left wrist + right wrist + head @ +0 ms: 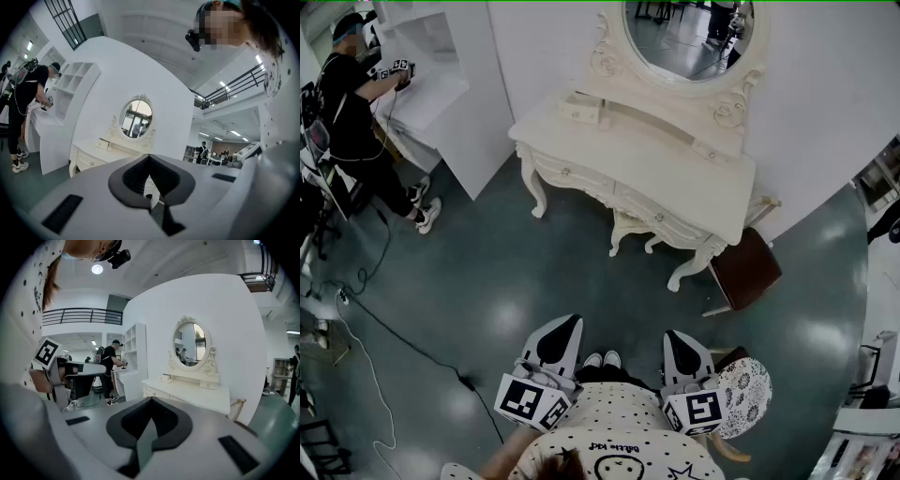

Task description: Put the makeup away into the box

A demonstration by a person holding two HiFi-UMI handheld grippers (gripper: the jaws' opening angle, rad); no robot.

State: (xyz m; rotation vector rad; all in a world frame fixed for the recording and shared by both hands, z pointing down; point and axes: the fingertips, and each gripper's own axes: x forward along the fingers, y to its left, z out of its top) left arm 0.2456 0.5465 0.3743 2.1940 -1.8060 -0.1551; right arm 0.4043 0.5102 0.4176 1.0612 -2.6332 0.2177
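Observation:
A cream dressing table [675, 173] with an oval mirror [689, 37] stands against the white wall, well ahead of me across the floor. A small cream box [581, 111] sits on its left end; I cannot make out any makeup on it at this distance. My left gripper [561, 330] and right gripper [680, 342] are both held close to my body, pointing toward the table, shut with nothing between the jaws. The left gripper view shows the table [101, 152] past the closed left gripper [149, 159]. The right gripper view shows the table [187, 392] beyond the closed right gripper [151, 401].
A brown-seated chair [745, 270] stands at the table's right end. Another person [352, 103] works at a white shelf unit [427, 66] at the far left. A black cable [403, 342] runs over the dark green floor on the left. A patterned round stool [745, 394] is by my right side.

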